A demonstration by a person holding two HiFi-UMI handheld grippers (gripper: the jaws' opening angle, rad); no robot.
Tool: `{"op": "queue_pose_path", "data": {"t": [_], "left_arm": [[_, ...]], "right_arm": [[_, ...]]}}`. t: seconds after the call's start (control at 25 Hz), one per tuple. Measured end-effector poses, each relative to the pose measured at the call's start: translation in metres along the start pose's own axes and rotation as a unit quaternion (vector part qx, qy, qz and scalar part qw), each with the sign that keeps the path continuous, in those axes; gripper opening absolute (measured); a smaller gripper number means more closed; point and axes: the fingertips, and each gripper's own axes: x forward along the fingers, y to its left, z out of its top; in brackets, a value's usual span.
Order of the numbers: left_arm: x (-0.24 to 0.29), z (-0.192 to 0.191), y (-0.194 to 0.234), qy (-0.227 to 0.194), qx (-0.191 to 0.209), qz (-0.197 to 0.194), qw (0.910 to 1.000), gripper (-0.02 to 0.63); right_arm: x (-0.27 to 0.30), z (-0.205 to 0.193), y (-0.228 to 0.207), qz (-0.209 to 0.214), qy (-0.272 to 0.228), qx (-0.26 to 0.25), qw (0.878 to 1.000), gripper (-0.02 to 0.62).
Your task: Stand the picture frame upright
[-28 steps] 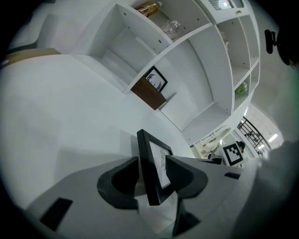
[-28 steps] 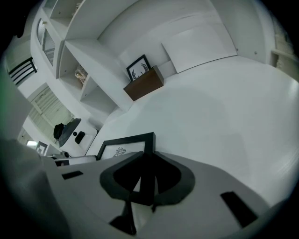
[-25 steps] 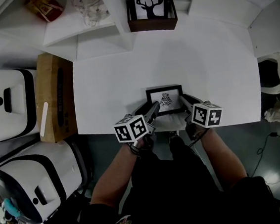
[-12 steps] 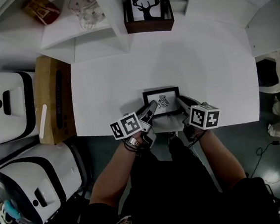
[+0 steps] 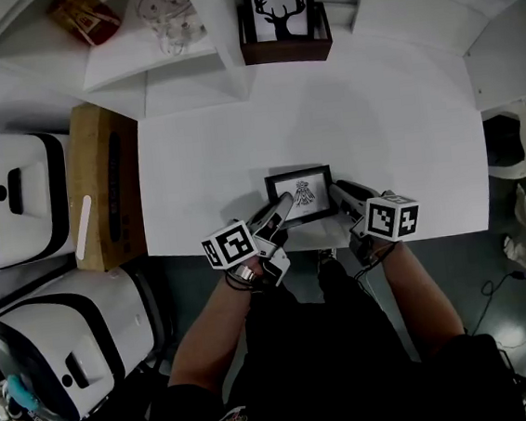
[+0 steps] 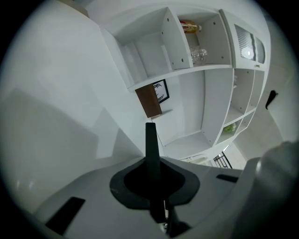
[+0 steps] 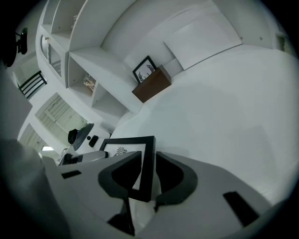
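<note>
small black rectangular picture frame (image 5: 301,194) with a white mat and a little dark emblem sat near the front edge of the flat white table (image 5: 393,116), between my two grippers. my left gripper (image 5: 280,211) was on its left side, jaws narrow and closing. the frame's edge showed end-on as a thin dark bar between them, and the pads looked to be touching it. my right gripper (image 5: 338,193) was at the right side, jaws opening, with the frame's right border in the gap and a sliver of space beside it. i couldn't tell if the frame lay flat or tipped. at the table's back a black-and-white deer silhouette picture (image 5: 280,5) stood upright in a brown wooden box (image 5: 286,47), well apart. a tan cardboard box (image 5: 103,180) was just beside the table's left edge.
</note>
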Motion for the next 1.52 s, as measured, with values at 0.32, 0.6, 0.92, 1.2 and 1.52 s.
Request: {"op": "queue_pose_path", "data": {"t": [0.32, 0.6, 0.92, 1.2, 1.52], "left_arm": [[-0.018, 0.011, -0.024, 0.003, 0.019, -0.063, 0.9979, 0.032], [-0.041, 0.017, -0.045, 0.037, 0.073, -0.114, 0.9902, 0.032], [-0.060, 0.023, -0.056, 0.079, 0.142, -0.110, 0.9806, 0.034], [-0.077, 0.045, -0.056, 0.112, 0.232, -0.087, 0.9623, 0.066], [-0.091, 0.072, -0.045, 0.165, 0.361, -0.041, 0.9170, 0.114]], "right_arm": [[0.003, 0.008, 0.023, 0.098, -0.012, 0.048, 0.994, 0.140], [-0.008, 0.018, 0.068, 0.213, 0.002, 0.058, 0.975, 0.096], [-0.013, 0.031, 0.102, 0.238, 0.010, -0.011, 0.971, 0.083], [-0.007, 0.035, 0.133, 0.250, 0.019, -0.083, 0.965, 0.078], [0.007, 0.040, 0.162, 0.233, 0.021, -0.151, 0.961, 0.074]]}}
